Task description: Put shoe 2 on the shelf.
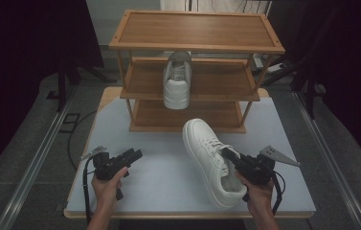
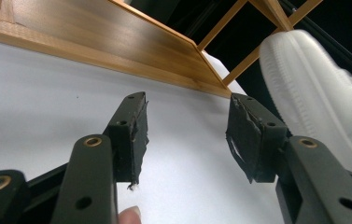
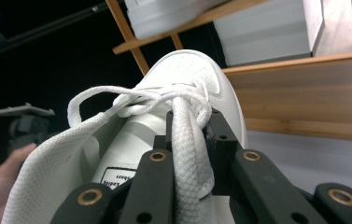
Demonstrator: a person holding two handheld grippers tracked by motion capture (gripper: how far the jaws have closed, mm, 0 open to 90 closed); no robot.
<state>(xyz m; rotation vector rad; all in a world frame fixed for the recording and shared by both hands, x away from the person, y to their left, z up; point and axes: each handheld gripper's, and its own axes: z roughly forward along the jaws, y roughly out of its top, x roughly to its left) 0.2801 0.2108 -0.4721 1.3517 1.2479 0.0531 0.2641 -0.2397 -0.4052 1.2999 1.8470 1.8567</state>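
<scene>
While the right gripper is clamped on the padded tongue of the white leather low-top sneaker, the shoe sits at the near right of the pale tabletop, toe toward the rack. Judged light, with a stiff sole but soft upper; the tongue flexes, so the shoe may swing, and the heel collar looks firmer. Left gripper hangs apart, empty. Beyond: three-tier wooden shoe rack, matching white sneaker on its middle shelf
</scene>
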